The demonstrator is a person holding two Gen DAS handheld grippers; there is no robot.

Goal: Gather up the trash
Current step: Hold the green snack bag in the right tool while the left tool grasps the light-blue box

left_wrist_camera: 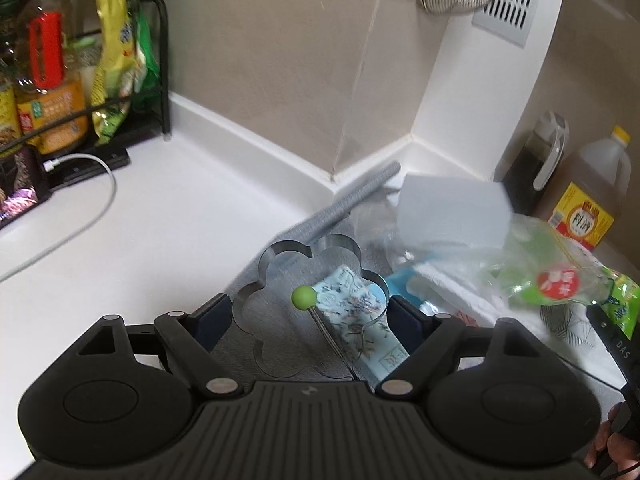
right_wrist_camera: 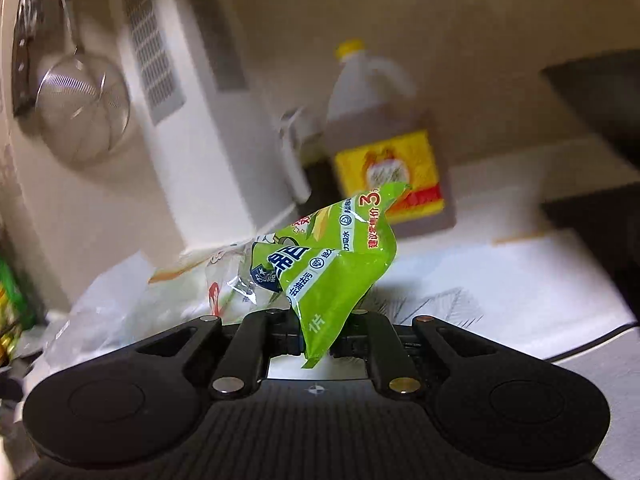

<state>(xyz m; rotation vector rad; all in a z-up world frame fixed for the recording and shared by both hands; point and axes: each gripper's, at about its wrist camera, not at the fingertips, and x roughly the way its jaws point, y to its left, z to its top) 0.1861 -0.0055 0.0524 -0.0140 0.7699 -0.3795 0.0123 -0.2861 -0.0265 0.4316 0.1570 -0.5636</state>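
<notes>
My right gripper (right_wrist_camera: pixel 316 342) is shut on a crumpled green plastic wrapper (right_wrist_camera: pixel 336 264) and holds it above the counter. The same wrapper (left_wrist_camera: pixel 560 280) shows at the right of the left wrist view. My left gripper (left_wrist_camera: pixel 310 320) is open, its fingers either side of a flower-shaped metal mould (left_wrist_camera: pixel 308 280) with a green-knobbed handle (left_wrist_camera: pixel 304 297). A light blue patterned wrapper (left_wrist_camera: pixel 356 312) lies partly inside the mould. A heap of clear plastic bags (left_wrist_camera: pixel 440 256) and a grey block (left_wrist_camera: pixel 452 208) lie just beyond.
A rack with bottles and snack bags (left_wrist_camera: pixel 80 72) stands at the back left, with a white cable (left_wrist_camera: pixel 80 204) across the white counter (left_wrist_camera: pixel 160 240). An oil jug (right_wrist_camera: pixel 380 148) and a dark sauce dispenser (left_wrist_camera: pixel 536 160) stand at the back right. A wire strainer (right_wrist_camera: pixel 84 112) hangs on the wall.
</notes>
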